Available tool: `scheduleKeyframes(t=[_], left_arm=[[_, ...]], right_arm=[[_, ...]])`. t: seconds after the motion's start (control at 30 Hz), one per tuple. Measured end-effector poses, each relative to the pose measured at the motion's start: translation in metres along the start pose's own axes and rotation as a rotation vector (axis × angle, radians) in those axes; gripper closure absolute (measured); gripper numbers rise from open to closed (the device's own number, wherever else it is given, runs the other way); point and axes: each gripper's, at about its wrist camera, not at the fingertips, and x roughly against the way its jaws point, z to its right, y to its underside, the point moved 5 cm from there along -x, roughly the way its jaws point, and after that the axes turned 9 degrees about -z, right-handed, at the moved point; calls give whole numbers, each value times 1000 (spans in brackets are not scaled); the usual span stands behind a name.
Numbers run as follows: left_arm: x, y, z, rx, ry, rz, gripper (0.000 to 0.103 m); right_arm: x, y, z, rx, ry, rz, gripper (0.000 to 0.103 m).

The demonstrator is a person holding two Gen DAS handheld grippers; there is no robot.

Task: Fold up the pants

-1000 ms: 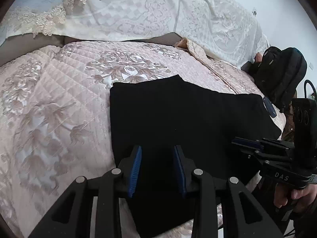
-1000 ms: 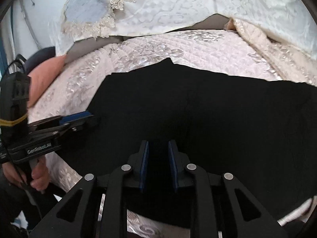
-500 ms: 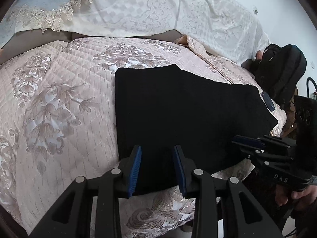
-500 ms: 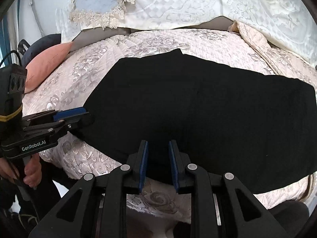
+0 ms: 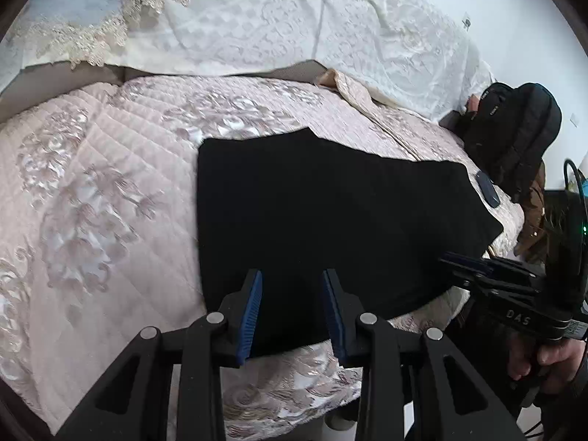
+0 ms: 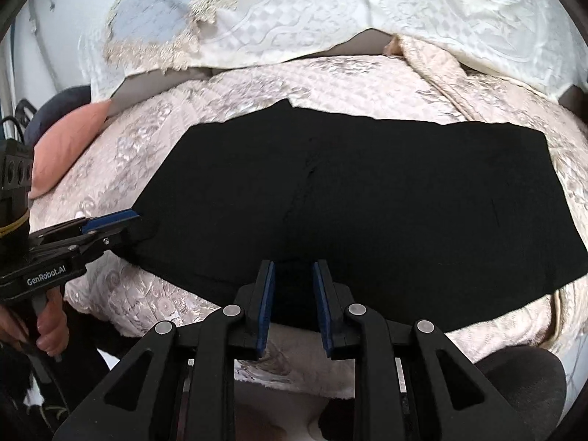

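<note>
Black pants (image 5: 330, 202) lie flat in a wide folded slab on the pink quilted bedspread (image 5: 92, 202), near the bed's front edge. My left gripper (image 5: 292, 275) hovers over the pants' near edge, open, with nothing between its blue pads. The right wrist view shows the pants (image 6: 367, 191) spread left to right. There my right gripper (image 6: 294, 266) hangs over their front edge with a narrow gap and grips nothing. The left gripper (image 6: 121, 220) also shows at the pants' left end, and the right gripper (image 5: 463, 261) at their right end.
White lace covers (image 5: 257, 18) lie at the head of the bed. A black backpack (image 5: 514, 139) and a small dark flat object (image 5: 487, 187) sit at the bed's right side. A pink cushion (image 6: 66, 139) lies at the left. A person's hand (image 6: 47, 327) holds each gripper handle.
Both grippers have drawn back from the pants toward the bed's front edge, so more of the bedspread and its edge shows. The pants stay flat.
</note>
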Motion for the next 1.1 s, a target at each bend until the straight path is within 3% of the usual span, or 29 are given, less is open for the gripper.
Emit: scheduleKeyframes(t=[0.2,0.4,0.53,0.73,0.83,1.1], left_arm=[[5,-2,-19,48,-37,14,67],[5,5,-14,36,-33,-2,67],[-4,8,-8,23,-54,-26,67],[8,-10,1,2,-45,20,67],[11,-19,1,5,-47,42,67],[5,-24,0,9,-60,26,67]], right_arm=[[10,2,10,-53,-17,23,80],[6,-1,-8,-15,-87,36,74],[-17,0,-13,13,-32,-25,74],[-1,-16,-7,-9,8,30,74],[8,-22,-1,-34,23,51,68],[18,-24,17,-93,54,71,66]])
